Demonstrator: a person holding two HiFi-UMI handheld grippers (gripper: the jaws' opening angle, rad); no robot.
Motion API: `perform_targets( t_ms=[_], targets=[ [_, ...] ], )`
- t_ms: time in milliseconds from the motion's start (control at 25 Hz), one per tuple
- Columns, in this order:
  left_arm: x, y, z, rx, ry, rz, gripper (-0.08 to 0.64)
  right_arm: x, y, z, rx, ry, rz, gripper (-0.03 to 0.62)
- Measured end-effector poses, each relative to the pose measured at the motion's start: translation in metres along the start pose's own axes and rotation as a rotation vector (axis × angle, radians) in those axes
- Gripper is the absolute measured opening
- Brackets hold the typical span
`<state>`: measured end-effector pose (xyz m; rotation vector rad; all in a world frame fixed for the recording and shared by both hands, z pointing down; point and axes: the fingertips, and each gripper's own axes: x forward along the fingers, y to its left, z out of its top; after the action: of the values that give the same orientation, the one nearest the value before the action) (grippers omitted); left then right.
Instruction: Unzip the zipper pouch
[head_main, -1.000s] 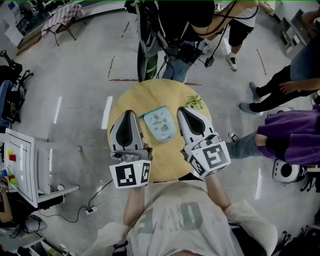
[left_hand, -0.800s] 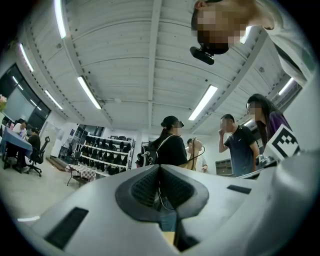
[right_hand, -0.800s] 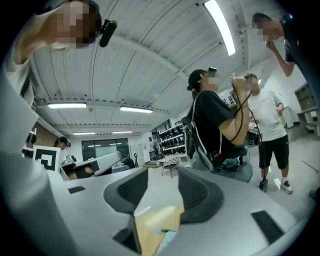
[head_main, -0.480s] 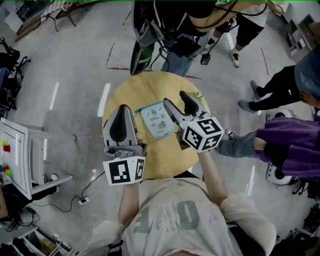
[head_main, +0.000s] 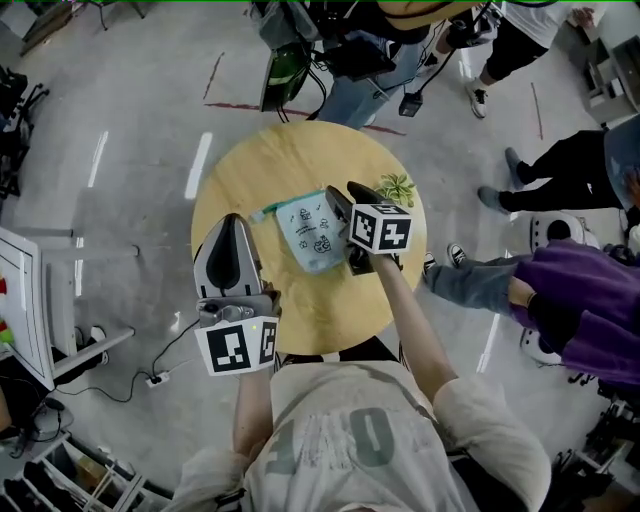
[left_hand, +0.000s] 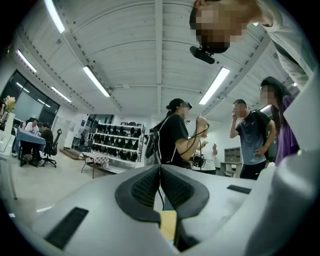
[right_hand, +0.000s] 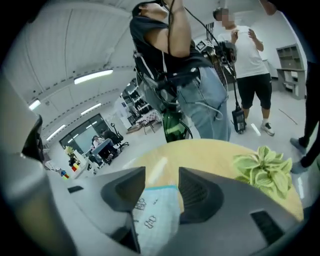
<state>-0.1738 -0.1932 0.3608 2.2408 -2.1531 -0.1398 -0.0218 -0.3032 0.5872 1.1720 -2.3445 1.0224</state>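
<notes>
Item: zipper pouch (head_main: 309, 233), pale blue with small printed drawings, lying flat near the middle of the round wooden bench (head_main: 290, 165). Right hand-held gripper (head_main: 348, 197) sits at the pouch's right edge, jaws apart and closing, with the pouch (right_hand: 155, 215) between them but not yet pinched. Left hand-held gripper (head_main: 232, 222) is clenched on nothing and held over the bench's left part, clear of the pouch. Also on the bench, a small green plant (head_main: 397, 187) at the far right rim.
</notes>
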Motion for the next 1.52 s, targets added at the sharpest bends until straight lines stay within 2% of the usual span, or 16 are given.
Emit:
perform_targets(
  t_ms=[120, 320, 480, 760, 840, 1120, 1320, 1520],
  targets=[
    [0.004, 0.009, -0.019, -0.003, 0.035, 0.012, 0.028, 0.026, -0.017, -0.022, 0.014, 0.092, -0.019, 0.209],
    [0.002, 0.022, -0.043, -0.016, 0.081, 0.034, 0.029, 0.048, -0.022, -0.055, 0.066, 0.219, -0.006, 0.201],
    [0.006, 0.025, -0.049, -0.019, 0.095, 0.043, 0.029, 0.054, -0.024, -0.067, 0.015, 0.276, -0.04, 0.174],
    [0.009, 0.025, -0.051, -0.032, 0.1, 0.04, 0.029, 0.054, -0.025, -0.068, -0.099, 0.292, -0.097, 0.125],
    [0.006, 0.024, -0.05, -0.033, 0.098, 0.035, 0.029, 0.053, -0.025, -0.068, -0.103, 0.29, -0.103, 0.085],
    [0.001, 0.02, -0.047, -0.026, 0.092, 0.037, 0.029, 0.048, -0.023, -0.063, -0.072, 0.255, -0.057, 0.038],
    [-0.004, 0.015, -0.034, -0.018, 0.063, 0.027, 0.029, 0.029, -0.007, -0.031, -0.145, 0.157, -0.066, 0.034],
    [-0.007, 0.005, -0.012, -0.004, -0.006, -0.006, 0.028, 0.005, 0.011, 0.015, -0.216, 0.022, -0.07, 0.034]
  ],
)
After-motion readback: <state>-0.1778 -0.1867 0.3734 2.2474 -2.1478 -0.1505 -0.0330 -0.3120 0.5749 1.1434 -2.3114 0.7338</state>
